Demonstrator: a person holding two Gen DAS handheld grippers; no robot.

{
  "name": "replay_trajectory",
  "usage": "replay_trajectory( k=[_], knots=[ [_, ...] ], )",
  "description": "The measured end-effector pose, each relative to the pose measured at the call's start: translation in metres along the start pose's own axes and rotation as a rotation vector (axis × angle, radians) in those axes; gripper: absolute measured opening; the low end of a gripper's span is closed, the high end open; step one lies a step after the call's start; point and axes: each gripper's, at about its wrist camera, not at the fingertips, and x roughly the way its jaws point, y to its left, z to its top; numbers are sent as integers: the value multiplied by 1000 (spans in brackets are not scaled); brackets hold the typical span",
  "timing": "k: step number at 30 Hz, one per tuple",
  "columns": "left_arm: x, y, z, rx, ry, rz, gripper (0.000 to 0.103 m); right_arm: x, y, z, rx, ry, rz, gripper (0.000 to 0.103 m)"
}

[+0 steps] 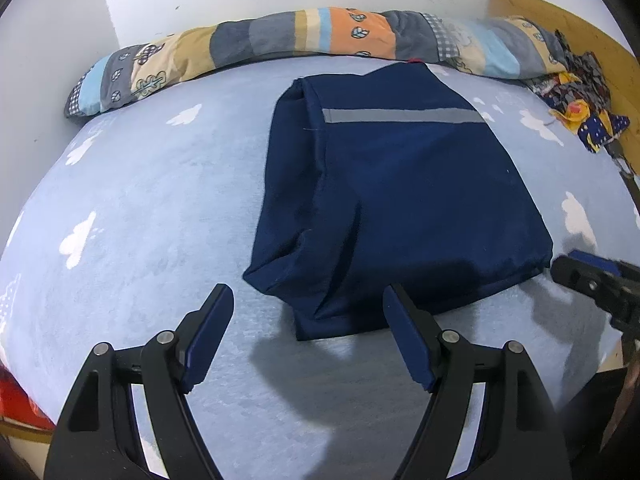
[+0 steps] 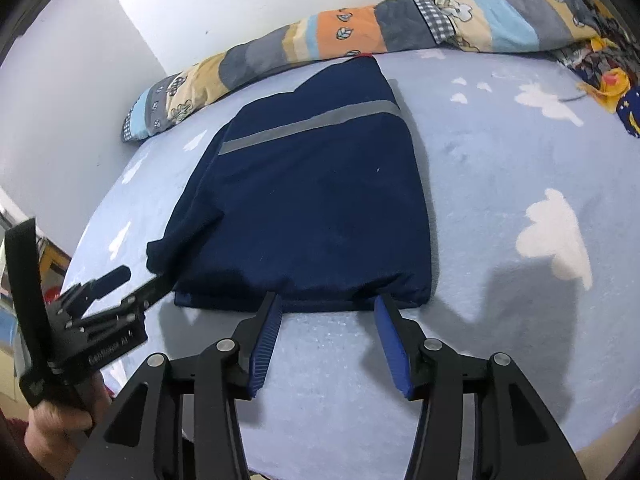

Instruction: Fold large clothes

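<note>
A navy garment point(image 1: 400, 200) with a grey reflective stripe point(image 1: 400, 116) lies folded into a rough rectangle on the light blue bed sheet point(image 1: 140, 208). It also shows in the right wrist view point(image 2: 312, 208). My left gripper point(image 1: 308, 296) is open and empty, just short of the garment's near left corner. My right gripper point(image 2: 326, 300) is open and empty, its fingertips at the garment's near hem. The left gripper shows in the right wrist view point(image 2: 138, 276), open at the garment's left corner. The right gripper's tip shows in the left wrist view point(image 1: 592, 280).
A rolled patchwork blanket point(image 1: 304, 36) lies along the far edge of the bed against the white wall. A crumpled patterned cloth point(image 1: 580, 96) sits at the far right by a wooden headboard point(image 1: 568, 12). White cloud prints point(image 2: 556, 232) dot the sheet.
</note>
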Motion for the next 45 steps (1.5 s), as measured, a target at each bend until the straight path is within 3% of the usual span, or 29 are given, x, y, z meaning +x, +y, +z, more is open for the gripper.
replay_trajectory(
  k=[5, 10, 15, 18, 23, 29, 33, 40, 45],
  knots=[
    [3, -13, 0, 61, -9, 27, 77, 19, 8, 9, -32, 2, -38, 52],
    [9, -19, -1, 101, -5, 44, 77, 31, 17, 9, -66, 20, -67, 64],
    [9, -18, 0, 107, -13, 52, 77, 41, 25, 7, -121, 52, -114, 65],
    [8, -17, -1, 104, -19, 54, 77, 35, 23, 8, -98, 36, -104, 65],
    [7, -16, -1, 107, -30, 61, 77, 13, 27, 15, -95, -70, -80, 62],
    [6, -19, 0, 130, -46, 75, 77, 35, 20, 15, -51, 11, -78, 63],
    [2, -15, 1, 111, -52, 65, 77, 31, 22, 11, -65, 5, -79, 65],
    [-7, -17, 0, 99, -80, 66, 77, 1, 19, 6, -67, -80, -70, 63],
    [-22, -17, 0, 95, -143, 79, 77, -17, 13, 1, -53, -107, -59, 63]
  ],
)
